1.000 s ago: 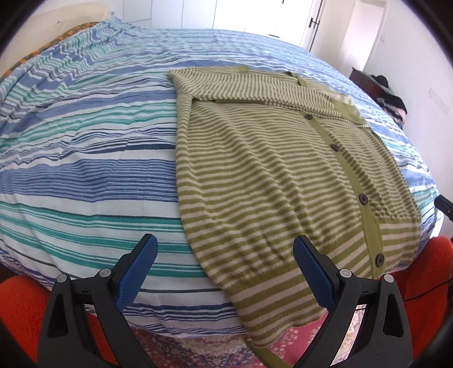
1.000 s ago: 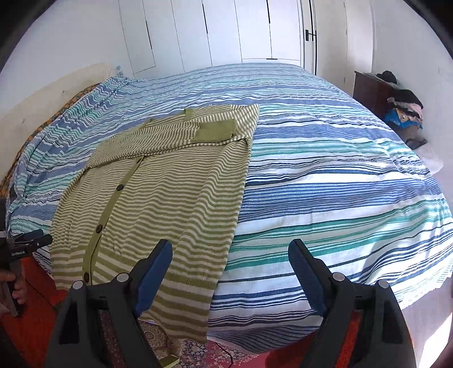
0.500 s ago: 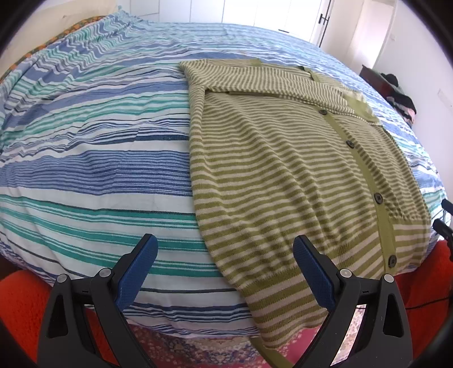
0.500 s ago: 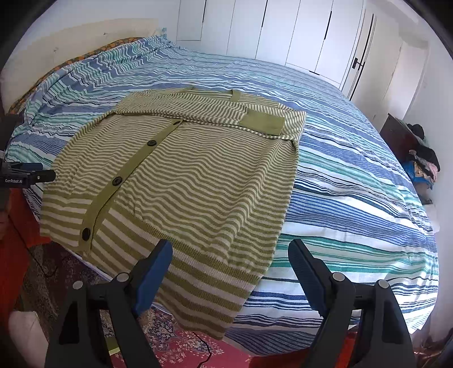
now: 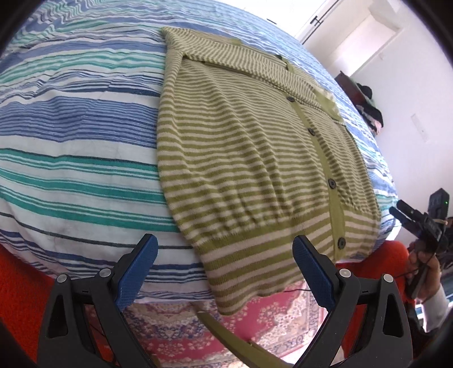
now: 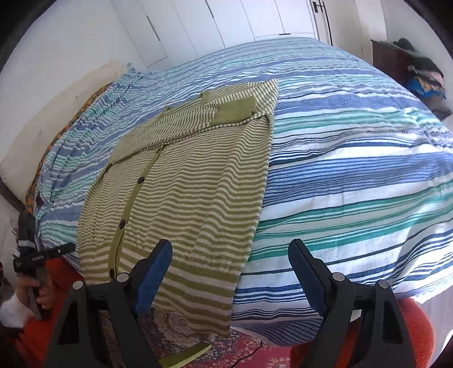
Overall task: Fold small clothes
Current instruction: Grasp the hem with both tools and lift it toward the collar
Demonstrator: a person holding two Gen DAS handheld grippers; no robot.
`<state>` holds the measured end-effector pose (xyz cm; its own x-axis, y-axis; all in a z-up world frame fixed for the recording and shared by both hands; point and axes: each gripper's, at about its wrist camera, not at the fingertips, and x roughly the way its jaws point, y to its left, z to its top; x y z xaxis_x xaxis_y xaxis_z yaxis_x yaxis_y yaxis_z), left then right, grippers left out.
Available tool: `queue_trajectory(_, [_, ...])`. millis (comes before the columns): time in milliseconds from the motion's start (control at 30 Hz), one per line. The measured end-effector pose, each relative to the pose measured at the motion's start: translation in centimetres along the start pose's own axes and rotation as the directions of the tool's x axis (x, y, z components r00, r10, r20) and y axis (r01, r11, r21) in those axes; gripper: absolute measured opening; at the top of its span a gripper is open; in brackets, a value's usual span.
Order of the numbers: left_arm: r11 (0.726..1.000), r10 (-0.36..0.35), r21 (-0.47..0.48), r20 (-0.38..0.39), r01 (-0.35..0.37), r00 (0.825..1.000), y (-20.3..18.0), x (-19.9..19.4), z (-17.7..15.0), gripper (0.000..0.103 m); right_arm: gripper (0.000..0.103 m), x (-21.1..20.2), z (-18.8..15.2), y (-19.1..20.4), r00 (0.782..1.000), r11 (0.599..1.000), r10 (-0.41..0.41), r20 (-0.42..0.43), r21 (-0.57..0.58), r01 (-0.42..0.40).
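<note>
A green and cream striped cardigan (image 5: 249, 153) lies buttoned on the striped bed, sleeves folded across its top. Its hem hangs over the near bed edge. It also shows in the right wrist view (image 6: 181, 192). My left gripper (image 5: 225, 269) is open and empty, just short of the hem's left corner. My right gripper (image 6: 230, 271) is open and empty, near the hem's right corner. Each gripper shows in the other's view, the right one (image 5: 413, 220) at the right edge and the left one (image 6: 39, 254) at the left edge.
The bed cover (image 5: 70, 136) has blue, teal and white stripes. A red patterned rug (image 5: 181, 328) lies below the bed edge. A dark dresser with piled clothes (image 6: 410, 65) stands at the far right by the white wall. White wardrobe doors (image 6: 226, 25) are behind the bed.
Both grippers have moved closer to the hem at the bed edge. The left view has swung and tilted; the right view has swung back right. Both stay open. The cardigan has not moved.
</note>
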<state>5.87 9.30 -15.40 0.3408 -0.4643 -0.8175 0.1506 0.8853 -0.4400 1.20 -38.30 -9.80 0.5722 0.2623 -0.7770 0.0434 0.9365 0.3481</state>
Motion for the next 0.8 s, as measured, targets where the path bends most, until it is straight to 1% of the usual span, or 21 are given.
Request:
queue_trajectory(33, [1.000, -0.028, 0.011, -0.013, 0.028, 1.000, -0.4, 0.1, -0.2, 0.096, 0.084, 0.2, 0.3, -1.5, 0.999, 0.996, 0.042, -0.026, 0.075, -0.040])
queue_trajectory(67, [0.999, -0.044, 0.026, -0.021, 0.044, 0.999, -0.8, 0.3, -0.3, 0.096, 0.084, 0.8, 0.4, -2.7, 0.992, 0.986, 0.109, -0.070, 0.132, -0.099])
queue_trajectory(100, [0.998, -0.046, 0.039, -0.029, 0.047, 0.999, -1.1, 0.6, -0.4, 0.096, 0.084, 1.5, 0.4, -3.5, 0.975, 0.971, 0.188, -0.120, 0.174, -0.166])
queue_trajectory(133, [0.998, -0.048, 0.043, -0.044, 0.050, 0.998, -1.3, 1.1, -0.3, 0.096, 0.084, 2.3, 0.2, -3.8, 0.954, 0.956, 0.251, -0.165, 0.198, -0.217])
queue_trajectory(167, [0.998, -0.057, 0.036, -0.066, 0.060, 0.996, -1.2, 1.7, -0.3, 0.096, 0.084, 3.0, 0.0, -3.7, 0.934, 0.947, 0.289, -0.211, 0.204, -0.247])
queue_trajectory(233, [0.997, -0.080, 0.004, -0.095, 0.081, 0.992, -1.0, 2.7, -0.3, 0.095, 0.084, 4.2, -0.3, -2.8, 0.915, 0.949, 0.302, -0.269, 0.173, -0.263])
queue_trajectory(267, [0.995, -0.099, -0.007, -0.099, 0.099, 0.990, -1.0, 2.9, -0.3, 0.095, 0.083, 4.7, -0.5, -2.3, 0.899, 0.942, 0.330, -0.288, 0.166, -0.292])
queue_trajectory(300, [0.992, -0.123, -0.014, -0.100, 0.122, 0.987, -1.0, 2.9, -0.3, 0.095, 0.082, 5.2, -0.7, -1.6, 0.870, 0.924, 0.381, -0.313, 0.169, -0.344])
queue_trajectory(333, [0.989, -0.150, -0.022, -0.097, 0.149, 0.984, -1.0, 2.8, -0.2, 0.095, 0.078, 5.9, -1.0, -0.9, 0.837, 0.905, 0.426, -0.344, 0.171, -0.390])
queue_trajectory(367, [0.984, -0.176, -0.031, -0.093, 0.174, 0.980, -1.0, 2.7, -0.1, 0.092, 0.078, 6.4, -1.3, -0.1, 0.818, 0.899, 0.436, -0.374, 0.157, -0.408])
queue_trajectory(433, [0.979, -0.203, -0.053, -0.087, 0.199, 0.975, -0.8, 2.5, 0.0, 0.084, 0.078, 7.1, -1.9, 0.8, 0.816, 0.912, 0.405, -0.412, 0.115, -0.394])
queue_trajectory(500, [0.978, -0.202, -0.078, -0.088, 0.195, 0.975, -0.1, 2.6, -0.1, 0.069, 0.074, 7.2, -2.1, 0.8, 0.813, 0.904, 0.424, -0.398, 0.132, -0.407])
queue_trajectory(533, [0.977, -0.199, -0.093, -0.090, 0.191, 0.976, 0.2, 2.7, -0.2, 0.065, 0.068, 7.1, -2.2, 0.5, 0.809, 0.895, 0.445, -0.384, 0.148, -0.421])
queue_trajectory(567, [0.976, -0.199, -0.107, -0.091, 0.189, 0.976, 0.5, 2.7, -0.2, 0.060, 0.057, 7.0, -2.2, 0.3, 0.805, 0.887, 0.462, -0.372, 0.162, -0.433])
queue_trajectory(600, [0.974, -0.204, -0.122, -0.091, 0.193, 0.975, 0.8, 2.8, -0.1, 0.057, 0.052, 6.8, -2.2, 0.1, 0.806, 0.885, 0.465, -0.366, 0.169, -0.434])
queue_trajectory(633, [0.971, -0.211, -0.136, -0.090, 0.198, 0.973, 1.0, 2.8, -0.1, 0.057, 0.042, 6.7, -2.2, 0.0, 0.813, 0.892, 0.452, -0.366, 0.165, -0.421])
queue_trajectory(667, [0.969, -0.212, -0.147, -0.092, 0.197, 0.973, 1.1, 3.0, -0.1, 0.057, 0.039, 6.7, -2.2, 0.1, 0.821, 0.900, 0.435, -0.370, 0.158, -0.405])
queue_trajectory(733, [0.972, -0.191, -0.159, -0.108, 0.173, 0.976, 1.2, 3.3, -0.4, 0.067, 0.039, 6.8, -2.2, 0.3, 0.828, 0.913, 0.407, -0.386, 0.141, -0.383])
queue_trajectory(767, [0.972, -0.190, -0.163, -0.118, 0.170, 0.975, 1.2, 3.5, -0.6, 0.075, 0.039, 7.0, -2.3, 0.6, 0.834, 0.924, 0.380, -0.400, 0.119, -0.364])
queue_trajectory(800, [0.973, -0.186, -0.158, -0.123, 0.166, 0.975, 0.9, 3.6, -0.7, 0.078, 0.041, 7.2, -2.4, 0.9, 0.839, 0.934, 0.353, -0.415, 0.101, -0.343])
